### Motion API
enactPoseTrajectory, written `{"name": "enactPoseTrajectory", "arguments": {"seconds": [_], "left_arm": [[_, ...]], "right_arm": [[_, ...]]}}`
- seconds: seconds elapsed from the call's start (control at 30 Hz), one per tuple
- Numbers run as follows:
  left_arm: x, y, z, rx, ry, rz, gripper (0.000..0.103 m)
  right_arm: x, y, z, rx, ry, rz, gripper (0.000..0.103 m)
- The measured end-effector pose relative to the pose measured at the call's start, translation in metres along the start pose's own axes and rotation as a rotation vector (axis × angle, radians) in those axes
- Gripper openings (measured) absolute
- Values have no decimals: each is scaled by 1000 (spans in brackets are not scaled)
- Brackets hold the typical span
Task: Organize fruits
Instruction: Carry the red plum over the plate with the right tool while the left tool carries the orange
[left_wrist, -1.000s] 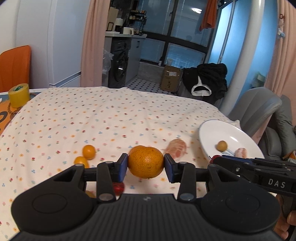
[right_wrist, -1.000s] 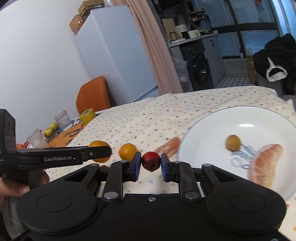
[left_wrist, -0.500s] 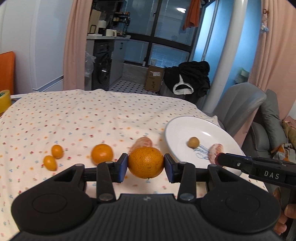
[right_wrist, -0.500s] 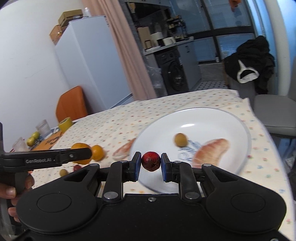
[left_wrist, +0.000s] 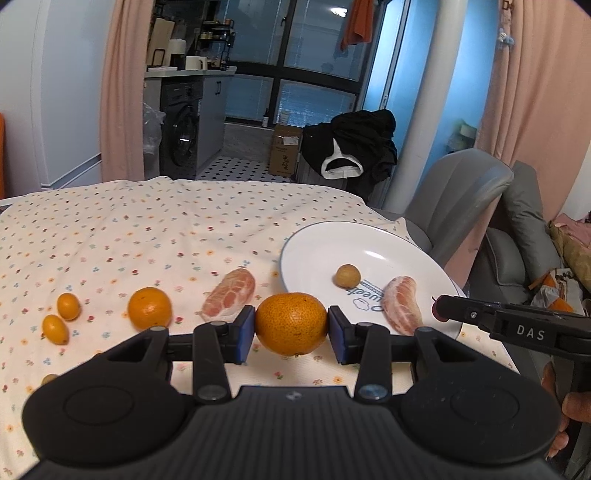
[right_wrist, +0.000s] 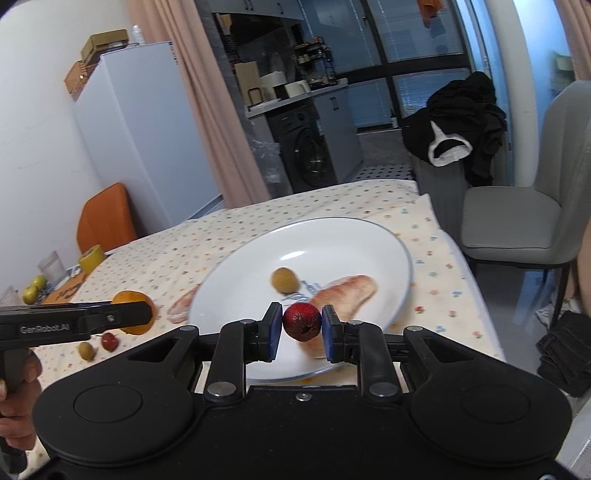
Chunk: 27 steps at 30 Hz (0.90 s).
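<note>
Swung right since a second ago, both grippers now at the white plate (left_wrist: 303, 254), fruit clamped in each.

Left gripper (left_wrist: 291, 328): blue pads pressed on a mandarin (left_wrist: 291, 326), held above the floral tablecloth (left_wrist: 147, 229) just at the plate's 8 o'clock edge. Right gripper (right_wrist: 301, 325): pinched on a small dark-red fruit (right_wrist: 301, 321), hovering over the plate's near rim. On the plate: one round brownish fruit (left_wrist: 347, 275), one peeled pomelo segment (left_wrist: 402, 308). On the cloth at the plate's 9 o'clock: second pomelo segment (left_wrist: 229, 295), orange (left_wrist: 149, 308), two kumquats (left_wrist: 61, 319).
</note>
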<state>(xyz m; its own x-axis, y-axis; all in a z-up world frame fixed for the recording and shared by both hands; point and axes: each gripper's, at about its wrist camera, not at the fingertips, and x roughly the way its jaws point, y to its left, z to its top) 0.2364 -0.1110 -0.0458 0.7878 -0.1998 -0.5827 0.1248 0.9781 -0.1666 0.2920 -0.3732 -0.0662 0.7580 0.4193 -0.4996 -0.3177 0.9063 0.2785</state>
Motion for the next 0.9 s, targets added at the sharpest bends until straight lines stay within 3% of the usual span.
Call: {"name": "enactPoseTrajectory", "arguments": {"seconds": [0.23,0.9], "left_arm": [[14,-9,6,21,8,-19,41],[22,-17,10,28,21,-41,43]], "right_arm": [[6,-11,0,4,-5,-47,22],[3,-5,-5,1,21,20,31]]}}
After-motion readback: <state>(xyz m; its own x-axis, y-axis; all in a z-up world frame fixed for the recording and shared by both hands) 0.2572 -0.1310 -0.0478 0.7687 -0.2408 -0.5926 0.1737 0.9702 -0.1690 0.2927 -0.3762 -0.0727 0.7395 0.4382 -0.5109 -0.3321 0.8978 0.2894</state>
